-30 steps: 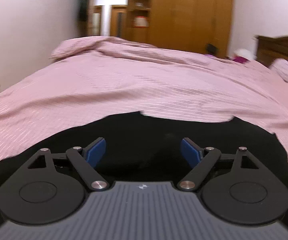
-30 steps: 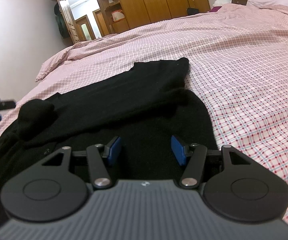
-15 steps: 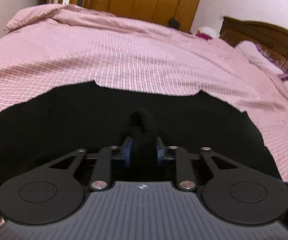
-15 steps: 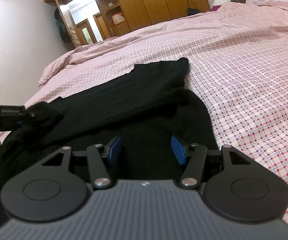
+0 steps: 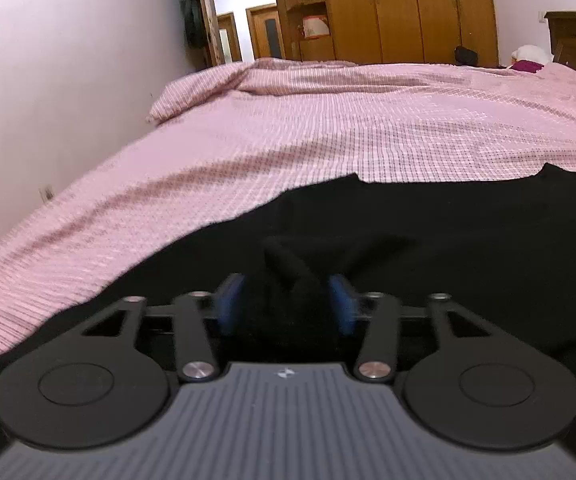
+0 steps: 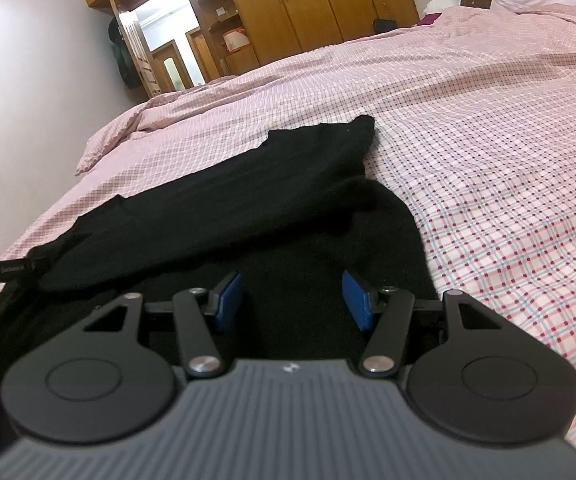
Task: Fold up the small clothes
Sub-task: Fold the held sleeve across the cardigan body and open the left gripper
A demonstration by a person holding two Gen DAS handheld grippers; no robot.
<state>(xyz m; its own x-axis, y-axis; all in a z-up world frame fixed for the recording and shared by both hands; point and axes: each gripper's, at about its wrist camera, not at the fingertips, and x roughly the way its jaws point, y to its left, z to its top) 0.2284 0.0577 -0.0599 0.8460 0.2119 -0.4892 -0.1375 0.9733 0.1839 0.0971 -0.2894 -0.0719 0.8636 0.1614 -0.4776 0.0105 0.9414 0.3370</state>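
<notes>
One black garment (image 6: 224,196) — long axis running from near-left to far-right.

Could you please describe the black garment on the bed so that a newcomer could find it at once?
Start at the wide bed with its pink checked cover, which fills the room in front of the wooden wardrobe. On its near side lies the black garment, spread mostly flat with one part folded over. It is the only dark thing on the pale cover.

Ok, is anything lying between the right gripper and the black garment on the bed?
Nothing visible. The right gripper hangs open directly over the black garment, with only its own cloth under the pads. The checked bedspread around it shows no other item.
</notes>
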